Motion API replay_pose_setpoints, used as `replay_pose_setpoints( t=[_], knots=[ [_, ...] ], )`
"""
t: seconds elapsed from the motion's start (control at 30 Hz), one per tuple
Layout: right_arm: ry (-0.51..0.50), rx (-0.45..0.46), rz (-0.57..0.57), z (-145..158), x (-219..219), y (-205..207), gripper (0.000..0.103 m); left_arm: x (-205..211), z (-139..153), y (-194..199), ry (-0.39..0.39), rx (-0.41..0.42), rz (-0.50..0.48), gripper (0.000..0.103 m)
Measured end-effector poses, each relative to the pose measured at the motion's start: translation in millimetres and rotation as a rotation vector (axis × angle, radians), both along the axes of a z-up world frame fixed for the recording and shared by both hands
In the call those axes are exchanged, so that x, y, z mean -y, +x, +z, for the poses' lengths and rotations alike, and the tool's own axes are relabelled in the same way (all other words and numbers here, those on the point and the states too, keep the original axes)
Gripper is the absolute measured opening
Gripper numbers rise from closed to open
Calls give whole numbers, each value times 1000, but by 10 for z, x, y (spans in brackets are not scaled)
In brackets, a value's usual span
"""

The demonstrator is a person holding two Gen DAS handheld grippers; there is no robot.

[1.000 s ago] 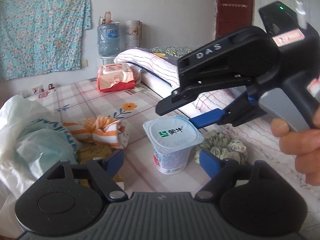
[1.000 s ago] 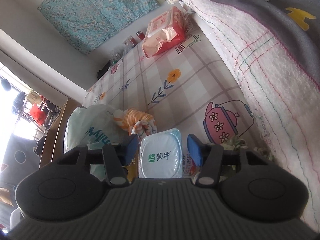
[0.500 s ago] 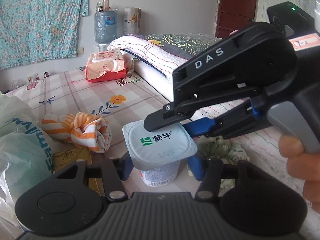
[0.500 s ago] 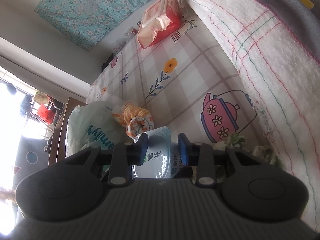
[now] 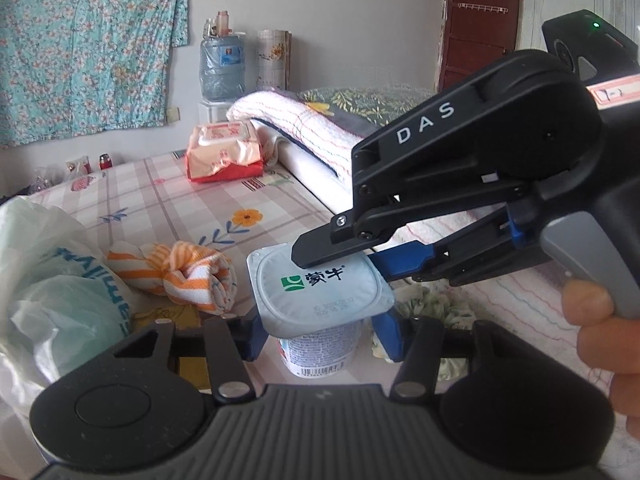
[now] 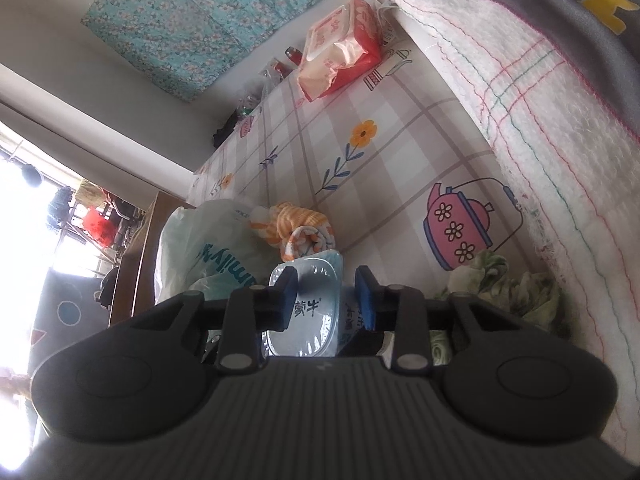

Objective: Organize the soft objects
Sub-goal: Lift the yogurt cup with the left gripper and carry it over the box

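A white yogurt cup [image 5: 320, 292] with a pale blue foil lid stands on the flowered sheet [image 5: 168, 204]. My left gripper [image 5: 320, 336] is shut on the cup's sides, a blue pad on each side below the lid. My right gripper [image 5: 340, 260] comes in from the right, rolled on its side. It is shut on the lid's rim, black finger on top and blue finger underneath. In the right wrist view the yogurt cup [image 6: 316, 280] shows between the right gripper [image 6: 327, 296] pads. An orange striped rolled cloth [image 5: 188, 276] lies left of the cup. A green patterned cloth [image 5: 432, 304] lies to its right.
A pale plastic bag [image 5: 60, 280] bulges at the left, with a yellow flat packet [image 5: 160, 314] beside it. A red wipes pack [image 5: 224, 152] sits farther back. A folded white quilt [image 5: 304, 128] runs along the right. A person's hand [image 5: 600, 320] holds the right gripper.
Both grippers' jaws have narrowed: the left ones onto the cup's sides, the right ones onto its lid rim. The right gripper's tip now rests on the lid.
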State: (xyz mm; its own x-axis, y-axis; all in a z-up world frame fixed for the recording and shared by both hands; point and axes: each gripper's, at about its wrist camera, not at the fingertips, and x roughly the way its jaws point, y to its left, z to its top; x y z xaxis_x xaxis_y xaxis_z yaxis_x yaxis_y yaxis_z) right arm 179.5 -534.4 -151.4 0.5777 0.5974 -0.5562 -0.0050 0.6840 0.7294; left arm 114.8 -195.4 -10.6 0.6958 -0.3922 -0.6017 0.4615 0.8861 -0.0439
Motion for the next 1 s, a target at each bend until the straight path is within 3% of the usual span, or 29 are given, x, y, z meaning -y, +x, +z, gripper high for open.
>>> replay_pose_setpoints(
  t=[0.27, 0.47, 0.63, 0.83, 1.0],
  knots=[
    [13, 100, 108, 523, -492, -71, 31, -467, 461, -194, -14, 87, 123, 56],
    [7, 196, 307, 1071, -1421, 9, 31, -1172, 852, -329, -7, 157, 360, 56],
    [4, 227, 487, 1358, -2371, 56, 33, -1802, 1085, -423, 31, 177, 529, 56],
    [-62, 150, 661, 1415, -3396, 132, 34, -2549, 1095, -392, -4, 19, 623, 56],
    [-179, 33, 772, 1227, -3932, 168, 34, -3056, 885, -397, -130, -190, 620, 56]
  ],
)
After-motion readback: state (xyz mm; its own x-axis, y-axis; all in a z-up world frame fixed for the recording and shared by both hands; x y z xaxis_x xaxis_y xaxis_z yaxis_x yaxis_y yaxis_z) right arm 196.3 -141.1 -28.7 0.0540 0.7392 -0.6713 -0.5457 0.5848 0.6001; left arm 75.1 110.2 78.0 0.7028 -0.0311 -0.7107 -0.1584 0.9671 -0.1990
